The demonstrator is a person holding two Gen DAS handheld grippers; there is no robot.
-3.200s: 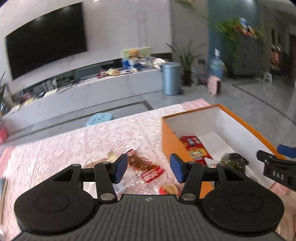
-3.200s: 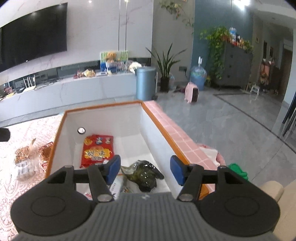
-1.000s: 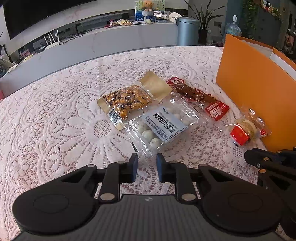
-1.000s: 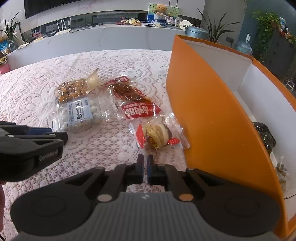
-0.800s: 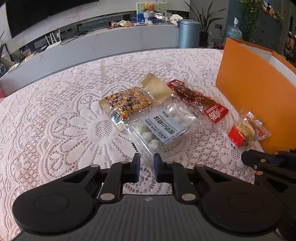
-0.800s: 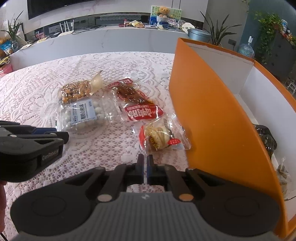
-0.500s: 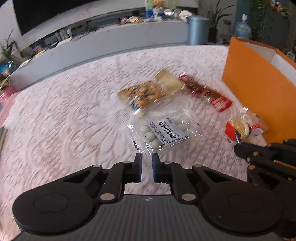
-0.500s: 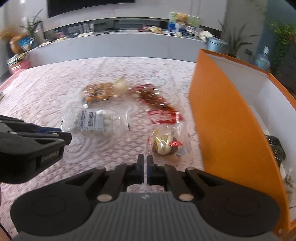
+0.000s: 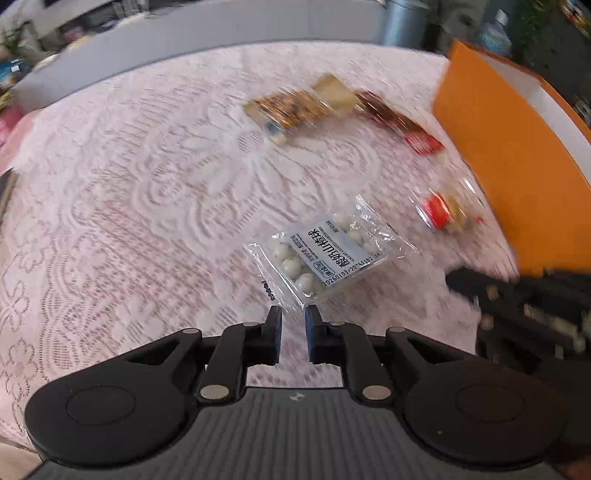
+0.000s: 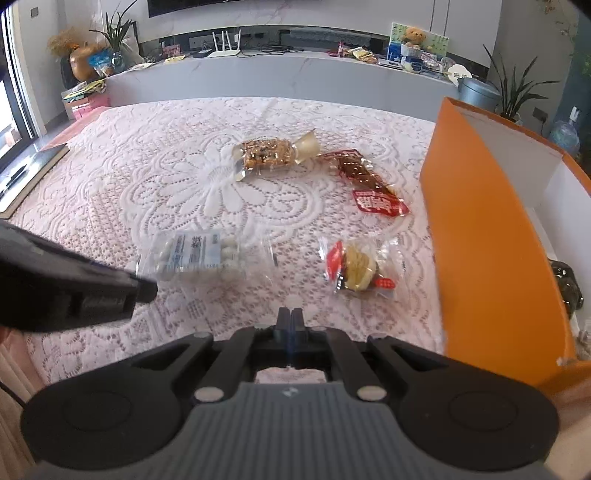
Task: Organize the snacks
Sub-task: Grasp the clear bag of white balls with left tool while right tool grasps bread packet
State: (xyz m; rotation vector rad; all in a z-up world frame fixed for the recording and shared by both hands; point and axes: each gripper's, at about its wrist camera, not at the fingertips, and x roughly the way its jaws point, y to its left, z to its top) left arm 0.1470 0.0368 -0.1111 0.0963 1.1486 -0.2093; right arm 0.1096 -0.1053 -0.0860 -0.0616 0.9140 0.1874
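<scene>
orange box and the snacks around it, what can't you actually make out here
- Orange box contents: right wrist view, its near wall hides most; only a dark packet peeks out.
- Box's far side: cut off by the frame edge, both views.
- Red packet and nut packet: left wrist view, motion blur hides print.
- White-ball packet: right wrist view, label blurred.

Long grey TV console, potted plants, window at left w/ daylight.

Home living room: television, houseplants
</scene>
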